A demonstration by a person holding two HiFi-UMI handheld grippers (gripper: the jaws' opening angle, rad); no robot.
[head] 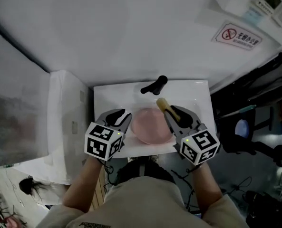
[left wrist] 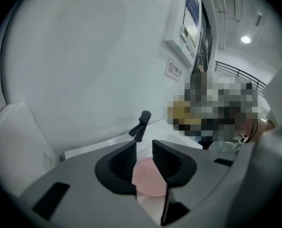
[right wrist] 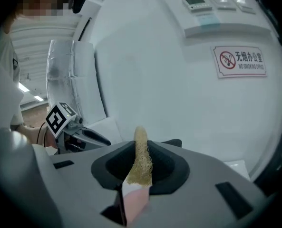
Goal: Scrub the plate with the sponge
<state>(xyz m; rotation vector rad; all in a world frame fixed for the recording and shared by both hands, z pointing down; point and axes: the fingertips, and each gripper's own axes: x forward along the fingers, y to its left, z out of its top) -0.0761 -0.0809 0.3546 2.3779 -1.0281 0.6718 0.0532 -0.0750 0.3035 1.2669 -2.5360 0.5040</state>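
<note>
A pink plate lies in the white sink. My left gripper hovers at the plate's left rim. In the left gripper view my left gripper has its jaws apart, and the pink plate shows through the gap with no pad pressing on it. My right gripper is over the plate's right side, shut on a tan, rough sponge. The sponge stands upright between the pads, its top end sticking out past the tips.
A black faucet rises at the back of the sink, just beyond both grippers. A white cabinet adjoins the sink's left side. A no-smoking sign hangs on the white wall. Dark equipment and cables crowd the right.
</note>
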